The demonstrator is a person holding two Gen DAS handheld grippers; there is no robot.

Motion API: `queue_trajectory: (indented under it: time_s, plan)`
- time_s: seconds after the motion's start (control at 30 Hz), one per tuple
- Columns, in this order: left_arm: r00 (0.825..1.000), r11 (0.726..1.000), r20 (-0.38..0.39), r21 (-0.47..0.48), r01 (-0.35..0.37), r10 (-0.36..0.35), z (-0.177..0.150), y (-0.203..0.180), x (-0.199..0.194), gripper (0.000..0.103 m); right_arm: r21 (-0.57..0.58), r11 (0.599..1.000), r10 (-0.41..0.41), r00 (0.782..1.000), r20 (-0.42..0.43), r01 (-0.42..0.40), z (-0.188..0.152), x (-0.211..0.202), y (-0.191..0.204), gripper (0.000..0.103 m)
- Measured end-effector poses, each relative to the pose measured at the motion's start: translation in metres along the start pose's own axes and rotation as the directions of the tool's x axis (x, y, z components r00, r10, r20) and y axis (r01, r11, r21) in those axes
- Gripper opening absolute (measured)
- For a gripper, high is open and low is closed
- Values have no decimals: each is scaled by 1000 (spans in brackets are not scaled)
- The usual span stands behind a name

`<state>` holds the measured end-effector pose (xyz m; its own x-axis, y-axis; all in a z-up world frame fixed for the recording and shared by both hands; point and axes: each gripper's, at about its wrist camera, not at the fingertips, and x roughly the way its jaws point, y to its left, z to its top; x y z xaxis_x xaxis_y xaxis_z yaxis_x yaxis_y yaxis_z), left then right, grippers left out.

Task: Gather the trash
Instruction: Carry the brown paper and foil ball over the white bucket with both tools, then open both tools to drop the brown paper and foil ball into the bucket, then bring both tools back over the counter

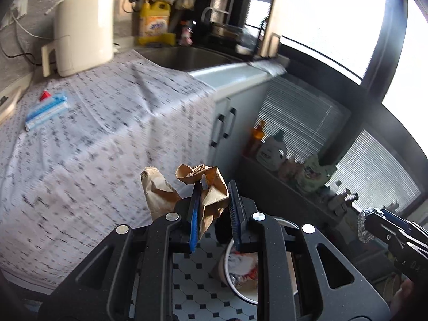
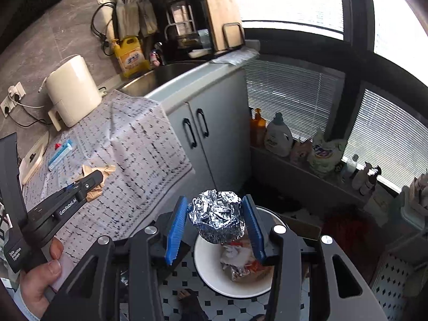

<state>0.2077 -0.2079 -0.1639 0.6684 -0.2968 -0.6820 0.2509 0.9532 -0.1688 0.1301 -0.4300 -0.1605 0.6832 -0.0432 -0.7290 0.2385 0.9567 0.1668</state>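
Note:
My left gripper (image 1: 215, 191) is shut on a crumpled brown paper bag (image 1: 198, 172), and part of the bag sticks out to the left of the fingers. It hangs past the counter's edge, above the floor. In the right wrist view the left gripper (image 2: 92, 179) shows with the brown paper (image 2: 105, 169) in it, held by a person's hand (image 2: 40, 281). My right gripper (image 2: 215, 200) is shut on a ball of aluminium foil (image 2: 216, 216), directly above a white bin (image 2: 206, 270) on the floor. The bin (image 1: 227, 264) holds foil and wrappers. The foil ball (image 1: 364, 226) also shows at the right edge.
A counter under a patterned cloth (image 2: 133, 144) carries a blue-and-white pack (image 1: 45, 109) with a red piece and a white appliance (image 1: 83, 29). Behind are a sink (image 1: 184, 56) and a yellow jug (image 2: 131, 56). Bottles (image 2: 278, 136) line a low ledge by the window.

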Motion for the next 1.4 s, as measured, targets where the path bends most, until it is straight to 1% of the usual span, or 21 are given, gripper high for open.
queue_trajectory:
  time_s: [0.03, 0.07, 0.1, 0.13, 0.17, 0.27, 0.37, 0.6, 0.73, 0.87, 0.93, 0.97, 1.0, 1.07, 1.1, 1.23, 1.3, 1.4]
  plan:
    - [1000, 1000, -11, 5, 8, -8, -4, -6, 5, 20, 4, 1000, -10, 1000, -8, 10, -3, 4, -7, 45]
    - [1000, 1000, -18, 7, 13, -13, -7, -9, 9, 20, 9, 1000, -9, 1000, -13, 9, -5, 6, -12, 55]
    - [999, 1000, -27, 11, 19, -19, -11, -14, 14, 20, 16, 1000, -9, 1000, -16, 10, -6, 8, -16, 75]
    - [999, 1000, -34, 14, 23, -23, -13, -18, 18, 20, 23, 999, -22, 1000, -8, 22, -8, 9, -20, 81]
    - [999, 999, -45, 18, 29, -28, -17, -23, 23, 20, 23, 999, -34, 999, -1, 34, -10, 9, -23, 83]
    - [997, 998, -68, 30, 49, -47, -24, -34, 34, 20, 21, 999, -39, 999, -16, 39, -13, 13, -32, 81]
    - [992, 997, -97, 20, 79, -77, -28, -42, 45, 20, 32, 998, -61, 998, -17, 62, -16, 12, -44, 82]
    - [983, 989, -148, 79, 126, -113, -41, -72, 62, 20, 79, 992, -100, 994, -45, 103, -30, 10, -72, 82]
    - [972, 981, -186, 103, 166, -145, -52, -92, 69, 20, 99, 988, -118, 992, -45, 122, -35, 6, -82, 82]
    - [950, 964, -242, 125, 233, -198, -65, -111, 76, 22, 122, 981, -144, 988, -48, 149, -41, 3, -94, 82]
    - [934, 954, -266, 117, 275, -236, -70, -117, 79, 30, 135, 976, -163, 985, -57, 170, -45, 3, -100, 82]
    - [926, 950, -278, 107, 295, -256, -72, -118, 80, 42, 146, 973, -170, 983, -66, 178, -48, 3, -104, 82]
    - [917, 944, -286, 96, 316, -278, -73, -120, 81, 55, 156, 970, -176, 982, -74, 185, -49, 3, -107, 82]
    - [910, 936, -283, 89, 340, -303, -73, -121, 79, 65, 163, 967, -184, 980, -77, 194, -51, 1, -109, 82]
    - [910, 936, -282, 90, 340, -303, -73, -121, 78, 67, 165, 966, -189, 979, -74, 198, -51, 0, -109, 82]
    - [922, 946, -266, 90, 312, -280, -61, -113, 73, 76, 184, 965, -180, 982, -59, 188, -48, -4, -107, 81]
    - [935, 954, -246, 92, 285, -256, -51, -105, 68, 81, 183, 967, -173, 984, -47, 179, -44, -5, -102, 81]
    - [951, 964, -212, 92, 249, -226, -35, -92, 58, 85, 175, 973, -148, 989, -27, 150, -36, -7, -88, 81]
